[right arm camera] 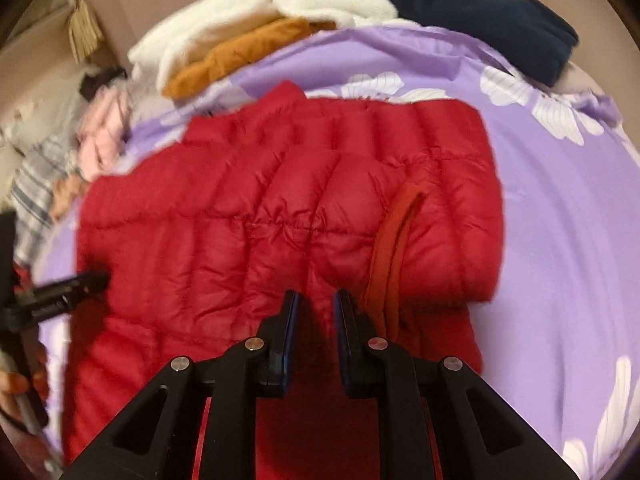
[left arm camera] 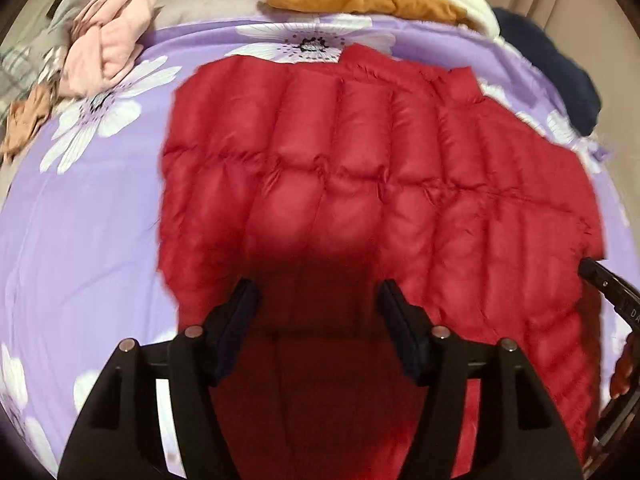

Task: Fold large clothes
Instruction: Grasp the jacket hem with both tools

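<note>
**Red jacket partly folded on the bed, more folds still to make**

The red puffer jacket (left arm camera: 360, 184) lies flat on the purple flowered bedsheet (left arm camera: 80, 240), in the middle of the bed. In the right wrist view one side seems already turned in: a sleeve with its orange-red cuff (right arm camera: 394, 240) rests on top of the body, and the right edge looks like a thick, rounded fold. The left side looks still spread out, so I judge the folding is about half done at most; the other side and the final fold across the length remain.

The left hand-held gripper (left arm camera: 318, 300) hovers above the near part of the jacket with its jaws well apart and nothing pinched between them. The right hand-held gripper (right arm camera: 316, 308) has a narrow gap between its jaws; red fabric shows in the gap, but the pads do not seem to press it, so I read it as released.

Other clothes wait at the far edge of the bed: a white and mustard pile (right arm camera: 248, 36), a dark navy garment (right arm camera: 492, 20) and pink clothes (left arm camera: 108, 52).
</note>
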A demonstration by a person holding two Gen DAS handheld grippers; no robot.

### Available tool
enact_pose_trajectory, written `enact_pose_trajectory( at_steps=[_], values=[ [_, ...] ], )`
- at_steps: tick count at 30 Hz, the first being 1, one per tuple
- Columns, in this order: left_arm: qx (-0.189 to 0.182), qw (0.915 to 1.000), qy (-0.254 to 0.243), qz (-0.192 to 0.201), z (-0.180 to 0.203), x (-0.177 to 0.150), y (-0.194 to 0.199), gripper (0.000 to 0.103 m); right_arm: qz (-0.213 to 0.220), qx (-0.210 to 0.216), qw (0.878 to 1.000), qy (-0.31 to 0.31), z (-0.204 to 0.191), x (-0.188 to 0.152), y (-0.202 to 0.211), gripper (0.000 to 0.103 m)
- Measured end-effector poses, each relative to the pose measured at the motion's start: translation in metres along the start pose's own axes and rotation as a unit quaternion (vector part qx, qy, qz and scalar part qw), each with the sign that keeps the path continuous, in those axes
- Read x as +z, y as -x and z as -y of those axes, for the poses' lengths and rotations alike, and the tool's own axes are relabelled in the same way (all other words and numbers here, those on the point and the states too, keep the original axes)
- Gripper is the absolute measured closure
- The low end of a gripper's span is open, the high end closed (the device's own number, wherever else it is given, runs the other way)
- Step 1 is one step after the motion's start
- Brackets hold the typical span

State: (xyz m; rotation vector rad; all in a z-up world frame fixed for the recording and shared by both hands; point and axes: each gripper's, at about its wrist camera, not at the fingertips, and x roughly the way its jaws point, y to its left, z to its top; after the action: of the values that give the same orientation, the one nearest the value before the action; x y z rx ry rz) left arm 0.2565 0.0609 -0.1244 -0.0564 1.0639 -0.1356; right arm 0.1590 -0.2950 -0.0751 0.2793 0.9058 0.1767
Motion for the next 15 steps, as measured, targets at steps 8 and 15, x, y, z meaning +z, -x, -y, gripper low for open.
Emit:
enact_pose_trajectory(
  at_steps=[8, 15],
  values=[
    [-0.076, 0.9921, 0.1, 0.003, -0.056, -0.074, 0.059, 0.019, 0.019, 0.031, 0.997, -0.062, 0.037, -0.047, 0.07, 0.056],
    [-0.169, 0.964, 0.204, -0.022, -0.085, -0.131, 0.059, 0.019, -0.02, 0.053, 0.99, -0.13, 0.073, -0.09, 0.075, 0.056]
  ],
)
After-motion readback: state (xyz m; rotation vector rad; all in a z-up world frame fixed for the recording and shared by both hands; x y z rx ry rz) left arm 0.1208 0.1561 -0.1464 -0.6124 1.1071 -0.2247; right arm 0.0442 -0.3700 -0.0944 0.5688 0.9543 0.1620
